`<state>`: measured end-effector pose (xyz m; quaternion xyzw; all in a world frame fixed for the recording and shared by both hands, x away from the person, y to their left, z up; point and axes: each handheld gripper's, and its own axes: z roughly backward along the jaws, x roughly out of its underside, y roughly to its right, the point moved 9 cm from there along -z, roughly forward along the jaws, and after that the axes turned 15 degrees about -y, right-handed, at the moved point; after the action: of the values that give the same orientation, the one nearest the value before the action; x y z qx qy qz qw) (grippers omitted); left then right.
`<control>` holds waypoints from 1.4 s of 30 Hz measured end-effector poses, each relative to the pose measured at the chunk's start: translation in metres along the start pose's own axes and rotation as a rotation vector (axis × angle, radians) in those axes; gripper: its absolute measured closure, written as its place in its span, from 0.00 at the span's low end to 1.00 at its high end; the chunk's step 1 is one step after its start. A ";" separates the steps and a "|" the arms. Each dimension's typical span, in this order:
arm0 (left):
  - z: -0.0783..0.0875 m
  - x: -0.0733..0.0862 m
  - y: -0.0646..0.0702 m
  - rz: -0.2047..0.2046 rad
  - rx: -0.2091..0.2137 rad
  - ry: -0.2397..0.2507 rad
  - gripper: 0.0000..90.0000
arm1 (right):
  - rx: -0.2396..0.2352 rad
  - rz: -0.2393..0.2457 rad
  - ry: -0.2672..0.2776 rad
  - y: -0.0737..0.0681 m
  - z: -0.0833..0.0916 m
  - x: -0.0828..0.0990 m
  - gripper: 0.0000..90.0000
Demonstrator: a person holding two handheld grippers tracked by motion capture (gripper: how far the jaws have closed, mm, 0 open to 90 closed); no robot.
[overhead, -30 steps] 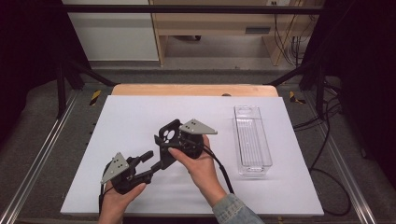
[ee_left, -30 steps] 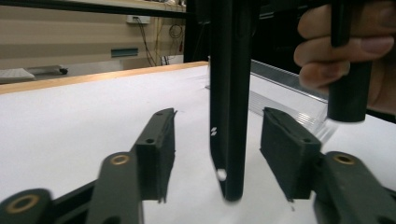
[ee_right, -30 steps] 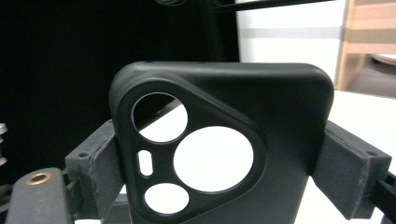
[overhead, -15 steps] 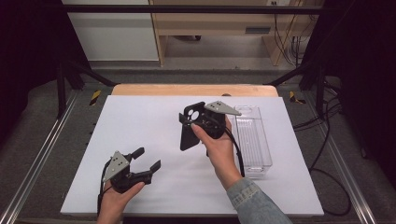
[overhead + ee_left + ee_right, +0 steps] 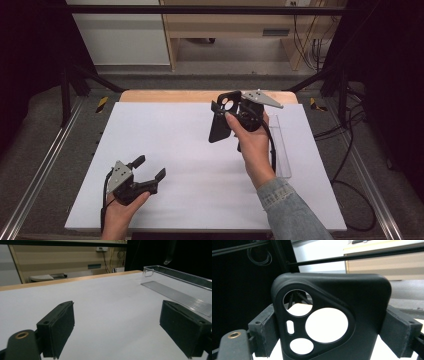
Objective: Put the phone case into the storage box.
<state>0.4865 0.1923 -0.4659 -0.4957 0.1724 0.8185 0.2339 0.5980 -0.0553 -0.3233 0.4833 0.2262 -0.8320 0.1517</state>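
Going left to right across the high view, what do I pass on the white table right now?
Left hand-held gripper, jaws open over the table → black phone case clamped in the right hand-held gripper → clear plastic tray.

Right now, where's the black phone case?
High view: the phone case hangs clamped in the right gripper, above the table's far right, just left of the clear tray.

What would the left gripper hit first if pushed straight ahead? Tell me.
Likely nothing close: the left gripper has open, empty jaws aimed over bare white table. The clear tray lies off to the right of that line, though depth is uncertain.
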 end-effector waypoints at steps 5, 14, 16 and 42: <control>0.001 0.001 -0.007 0.020 -0.016 0.001 0.13 | 0.039 0.031 0.032 0.010 0.013 -0.010 0.15; 0.003 0.002 -0.018 0.042 -0.038 0.013 0.09 | 0.097 0.024 0.050 0.038 0.027 -0.022 0.15; 0.003 0.001 -0.019 0.027 -0.042 0.015 0.08 | 0.113 0.022 0.052 0.044 0.029 -0.023 0.15; 0.006 0.003 -0.031 -0.003 -0.043 0.019 0.02 | 0.288 -0.010 0.072 0.120 0.024 -0.036 0.15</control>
<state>0.4983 0.2217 -0.4677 -0.5087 0.1563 0.8168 0.2227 0.6541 -0.1687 -0.3088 0.5286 0.1124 -0.8386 0.0685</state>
